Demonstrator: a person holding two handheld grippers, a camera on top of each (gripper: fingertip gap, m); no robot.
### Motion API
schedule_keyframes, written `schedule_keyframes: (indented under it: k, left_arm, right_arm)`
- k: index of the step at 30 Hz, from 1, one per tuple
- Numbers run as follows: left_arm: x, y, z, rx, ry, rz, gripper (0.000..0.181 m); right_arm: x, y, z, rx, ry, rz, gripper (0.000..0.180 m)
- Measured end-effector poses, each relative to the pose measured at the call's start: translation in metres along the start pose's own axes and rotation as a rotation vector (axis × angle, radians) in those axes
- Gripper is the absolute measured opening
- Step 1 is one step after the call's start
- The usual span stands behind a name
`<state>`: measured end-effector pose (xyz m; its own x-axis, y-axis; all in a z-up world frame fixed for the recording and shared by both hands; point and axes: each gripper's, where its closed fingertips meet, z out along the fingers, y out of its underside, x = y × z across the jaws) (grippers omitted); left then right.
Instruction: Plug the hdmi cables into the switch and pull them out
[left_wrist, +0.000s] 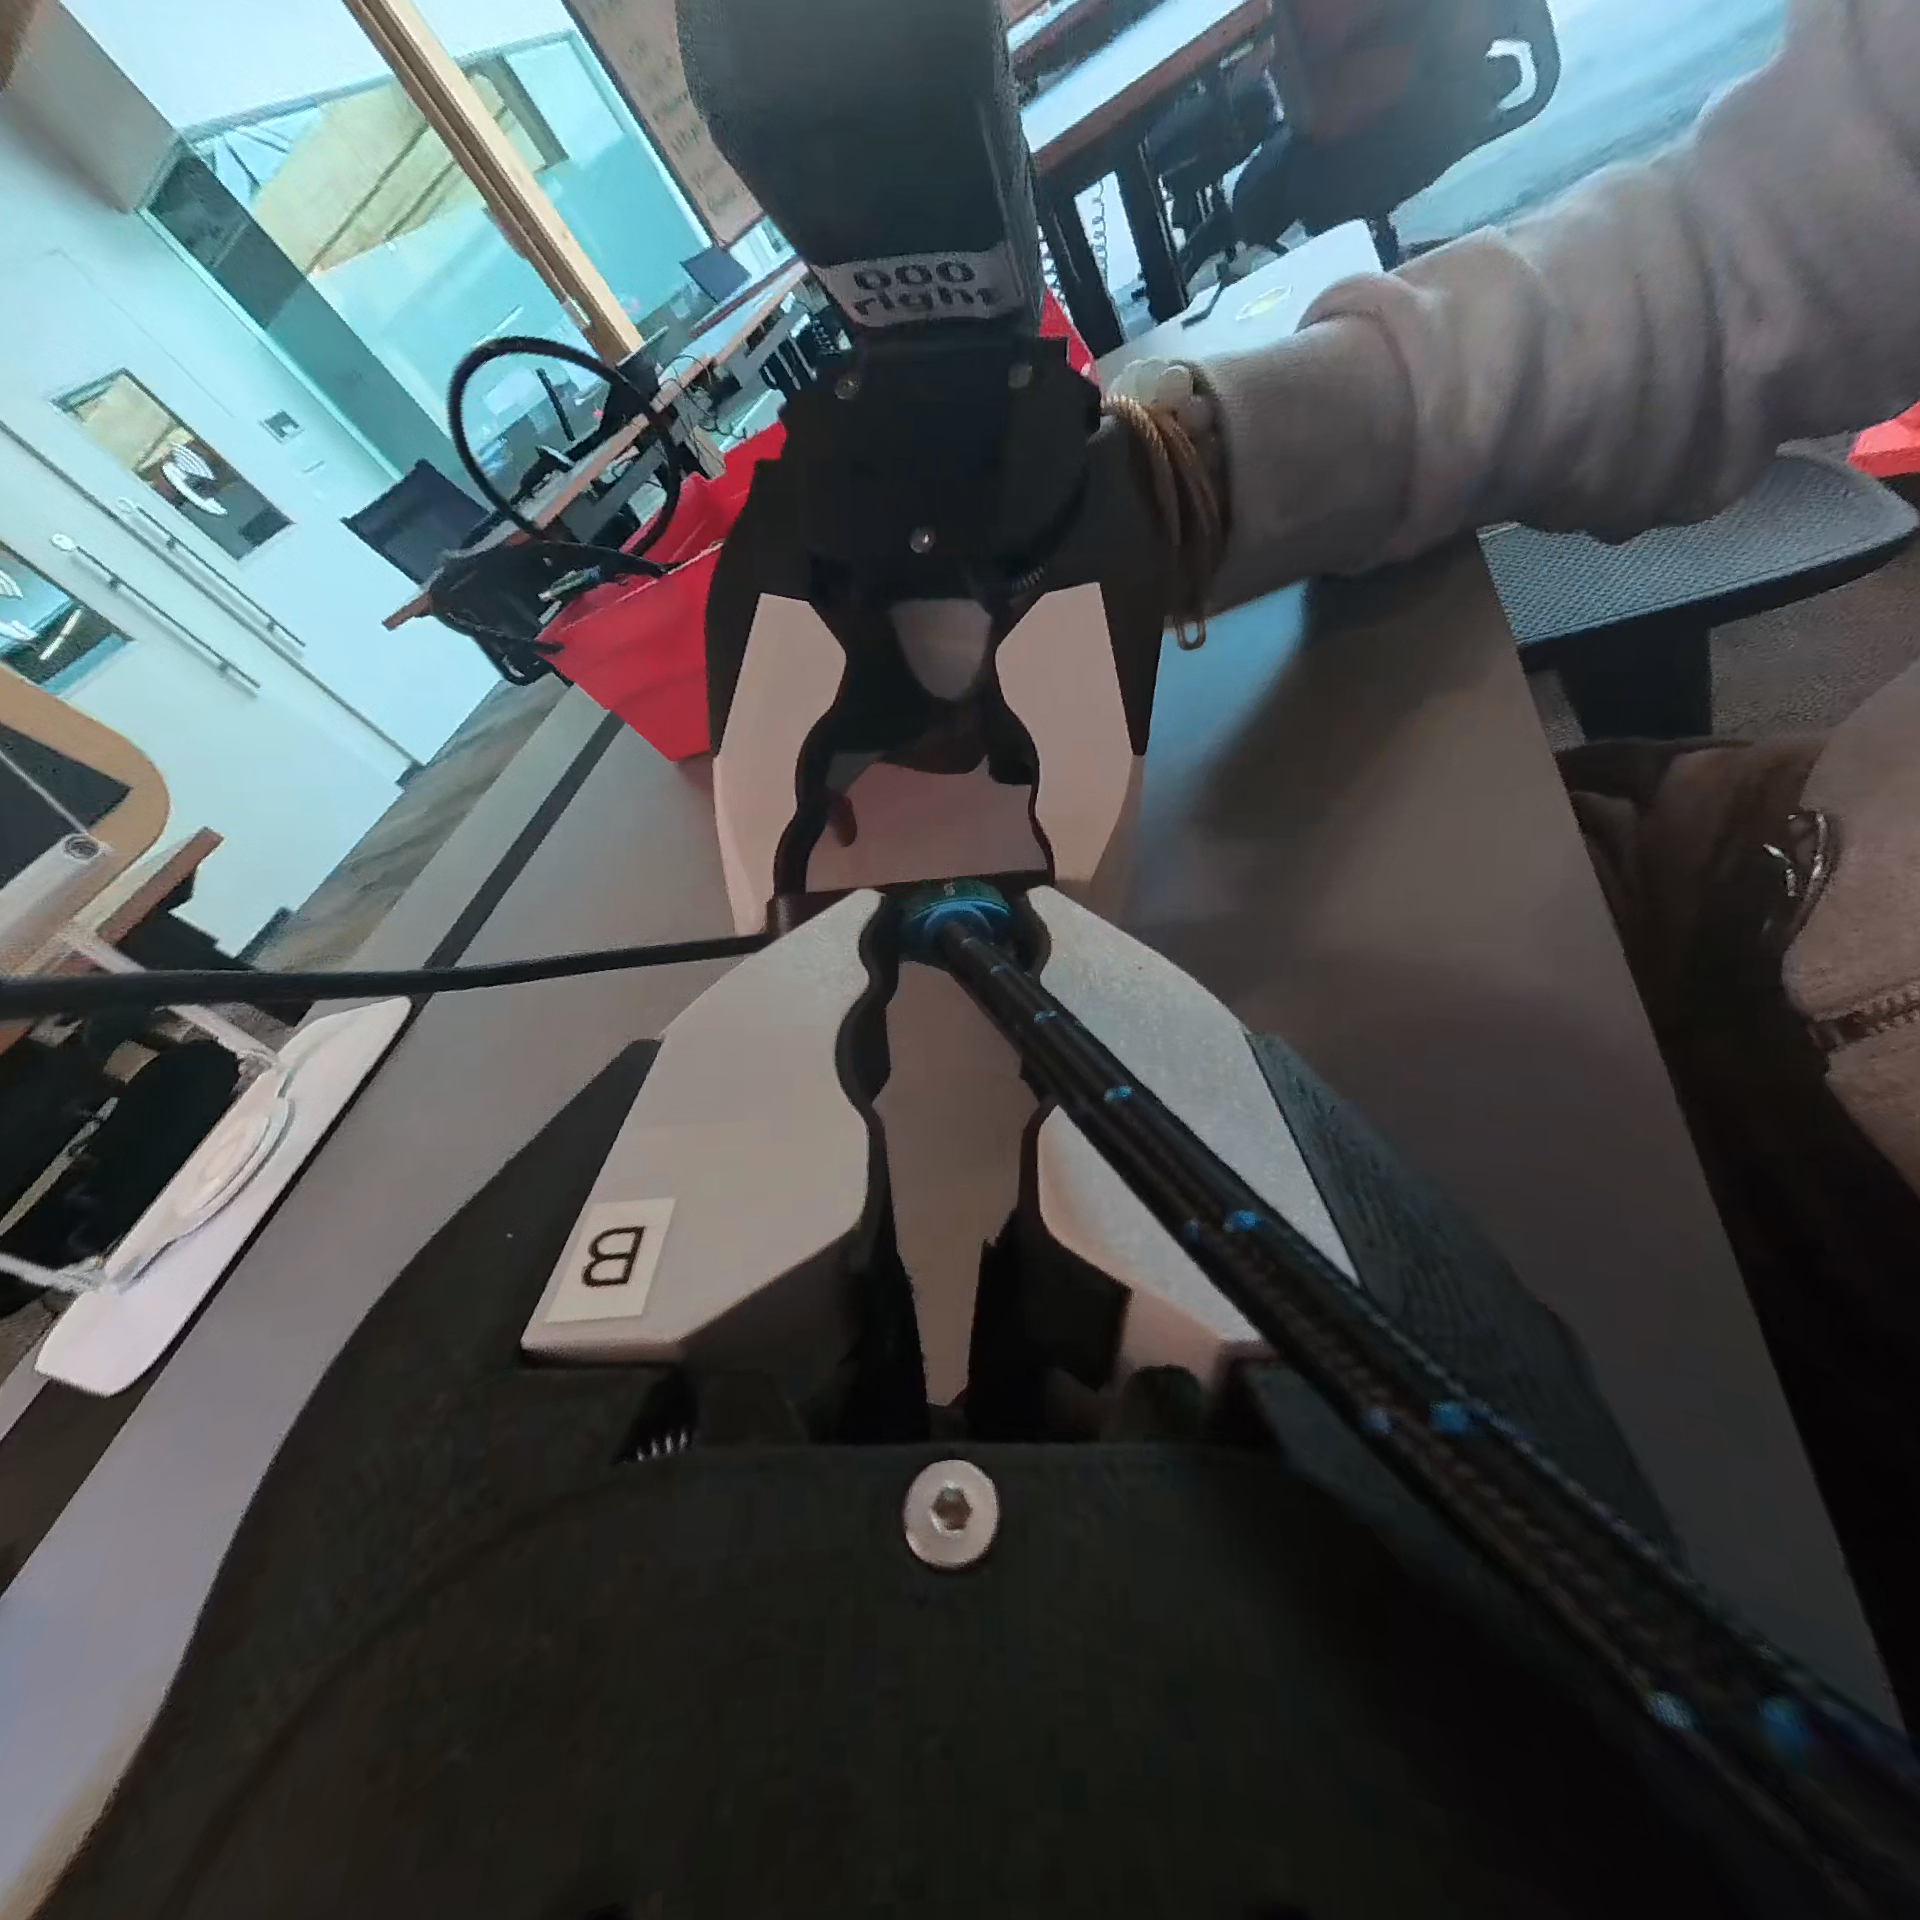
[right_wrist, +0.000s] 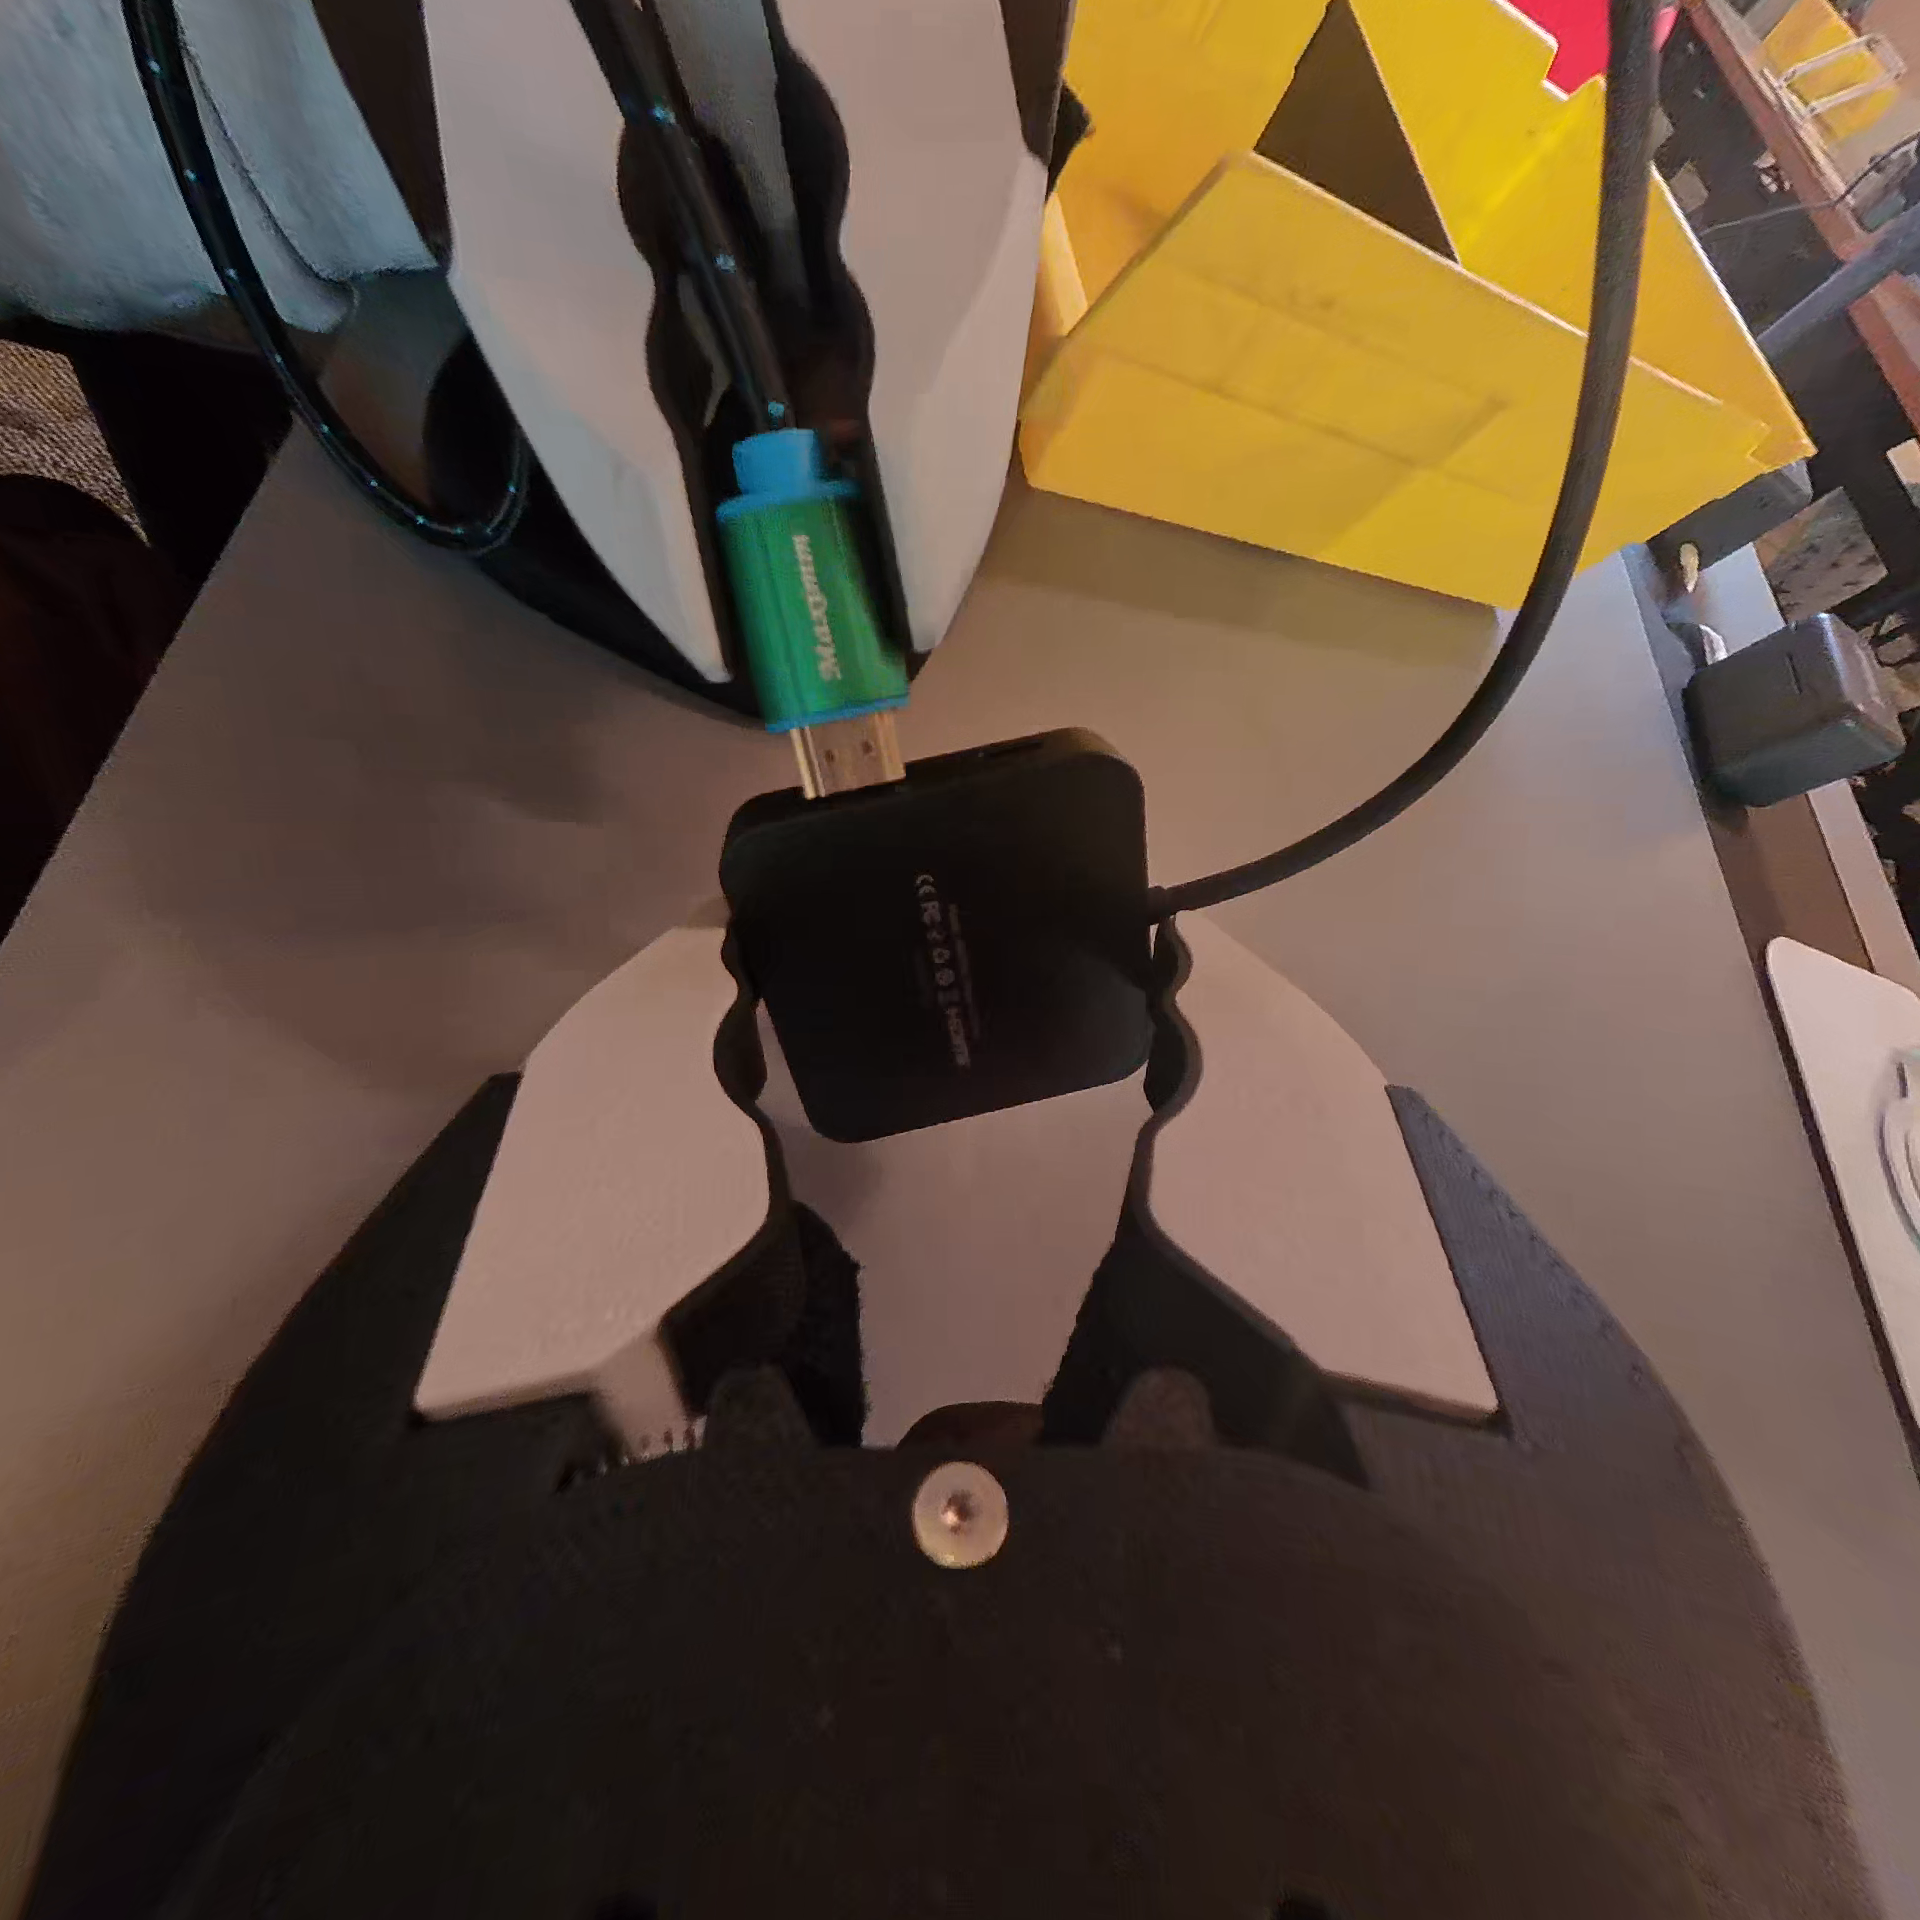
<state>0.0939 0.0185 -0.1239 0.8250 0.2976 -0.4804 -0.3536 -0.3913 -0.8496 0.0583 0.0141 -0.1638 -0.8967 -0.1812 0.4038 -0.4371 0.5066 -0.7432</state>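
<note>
Table (right_wrist: 312, 883): grey, it carries everything; the two grippers meet head to head above it, so that the plug and the port face each other.
Bin (right_wrist: 1351, 343): yellow, at 1 o'clock from the switch in the right wrist view, well apart from the work.
Right gripper (right_wrist: 951, 1029): its fingers pinch the switch from both sides at the near half. I judge this is to keep the small box from sliding when the plug pushes on it.
Left gripper (left_wrist: 951, 914): its fingers are pressed on the plug body, with the cable running back between them, so the plug stays straight and stiff for the push.
Switch (right_wrist: 935, 935): black, flat, square, held low at the table; its ports face 12 o'clock, toward the plug. Its own black lead (right_wrist: 1455, 727) leaves at 3 o'clock and curves upward.
Cable (left_wrist: 1195, 1195): black braid with blue dots, it runs toward 5 o'clock in the left wrist view.
Plug (right_wrist: 821, 592): green and blue; its metal tip touches the far left port at 11 o'clock of the switch, a little tilted. Most of the metal still shows, so by my judgement it is not seated.
</note>
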Motion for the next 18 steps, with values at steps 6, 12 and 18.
schedule_keyframes:
  k: [6,12,18]
  left_arm:
    - [-0.0002,0.0005,0.0004,-0.001,-0.002,-0.017,0.02]
    - [0.0011,0.0014,0.0024,-0.031,-0.002,-0.009,0.02]
    - [0.0014,0.0052,0.0043,-0.072,-0.003,-0.006,0.02]
  right_arm:
    - [-0.0008,0.0013,0.0003,-0.009,0.005,-0.009,0.073]
    - [0.0017,0.0027,-0.0011,-0.02,0.023,-0.017,0.073]
    - [-0.0001,0.0051,-0.0013,-0.032,0.006,-0.014,0.073]
